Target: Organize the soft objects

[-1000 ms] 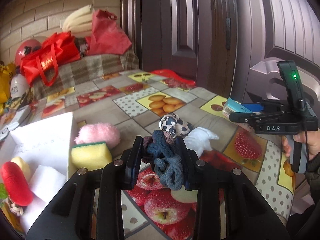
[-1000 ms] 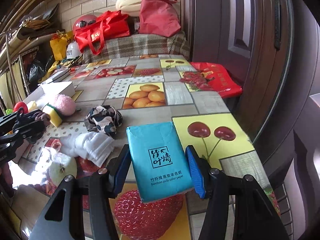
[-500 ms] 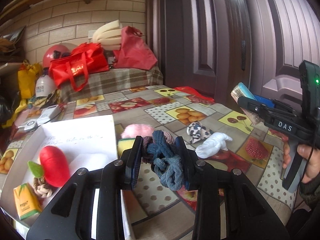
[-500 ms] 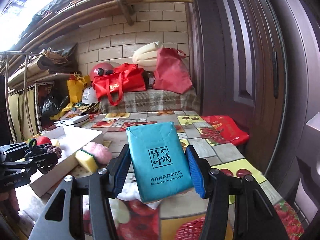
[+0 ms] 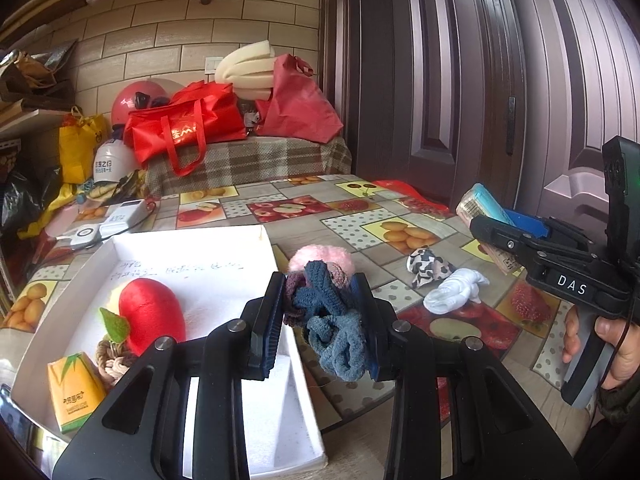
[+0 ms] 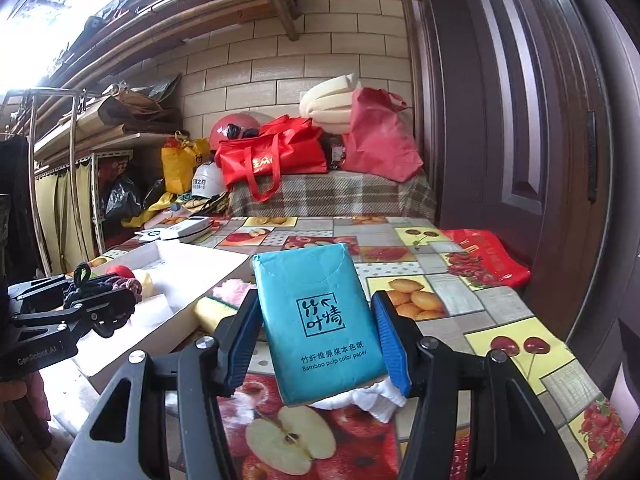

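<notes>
- While held above the white cardboard box [image 5: 192, 256], clamped between the closed jaws of the left gripper [image 5: 322, 320]: a bundle of knitted hair ties [image 5: 328, 320], navy and mauve, looped, soft, sagging below the pads.
- Pinched by its long edges in the right gripper [image 6: 316, 332], jaws partly closed on it: a teal tissue pack [image 6: 318, 320], flat, rectangular, glossy film wrap that dents slightly under pressure.
- Already inside the box, at 9 o'clock of the left gripper: a red plush fruit [image 5: 150, 316] with a green leaf, a braided rope knot [image 5: 114, 360], a small yellow tissue pack [image 5: 76, 390].
- Left on the fruit-print oilcloth table [image 5: 400, 232]: a pink fluffy pom [image 5: 324, 254] at 12 o'clock of the left gripper; a leopard-print scrunchie [image 5: 428, 266] and a crumpled white glove [image 5: 454, 292] at 2 o'clock; a yellow-green sponge [image 6: 214, 310] at 10 o'clock of the right gripper, just beside the box wall.
- Step in hand, as judged: carrying both items to the box.
- For a clean drop: bring the ties over bare box floor toward 11 o'clock, clear of the plush fruit; lower before opening, since the dangling loops could snag on a pad.
- For the tissue pack: keep flat, set down beside the other contents, release low to avoid a bounce off the rim.
</notes>
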`<state>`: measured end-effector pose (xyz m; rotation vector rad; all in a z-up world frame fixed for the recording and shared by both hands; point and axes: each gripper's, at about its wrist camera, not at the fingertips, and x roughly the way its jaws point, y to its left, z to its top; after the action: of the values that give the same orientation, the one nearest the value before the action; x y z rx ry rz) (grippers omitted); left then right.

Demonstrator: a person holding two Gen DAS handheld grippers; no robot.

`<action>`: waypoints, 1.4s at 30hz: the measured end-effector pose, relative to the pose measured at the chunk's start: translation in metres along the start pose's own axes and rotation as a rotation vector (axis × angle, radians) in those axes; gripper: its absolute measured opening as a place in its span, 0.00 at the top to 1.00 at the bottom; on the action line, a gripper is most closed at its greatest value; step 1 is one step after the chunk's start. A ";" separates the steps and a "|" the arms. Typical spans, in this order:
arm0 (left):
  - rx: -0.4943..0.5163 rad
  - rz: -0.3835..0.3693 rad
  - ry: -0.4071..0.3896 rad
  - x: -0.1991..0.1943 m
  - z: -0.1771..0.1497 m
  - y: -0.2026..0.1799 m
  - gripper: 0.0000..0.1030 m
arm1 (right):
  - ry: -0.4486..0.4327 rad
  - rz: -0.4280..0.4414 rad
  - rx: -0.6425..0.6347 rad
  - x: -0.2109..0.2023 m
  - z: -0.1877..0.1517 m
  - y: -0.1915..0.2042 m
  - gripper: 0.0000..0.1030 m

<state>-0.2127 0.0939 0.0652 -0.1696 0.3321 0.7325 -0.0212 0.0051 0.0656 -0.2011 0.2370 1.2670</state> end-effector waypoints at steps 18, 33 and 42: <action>-0.082 0.127 0.006 -0.015 -0.009 0.059 0.69 | 0.090 0.130 -0.050 0.030 -0.001 0.044 0.46; -0.138 0.241 0.012 -0.029 -0.016 0.107 0.69 | 0.121 0.305 -0.159 0.055 -0.002 0.114 0.46; -0.165 0.233 0.048 -0.022 -0.018 0.121 0.68 | 0.138 0.417 -0.371 0.062 -0.009 0.176 0.46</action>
<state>-0.3139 0.1641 0.0519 -0.3083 0.3409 0.9879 -0.1731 0.1100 0.0356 -0.5810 0.1640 1.7098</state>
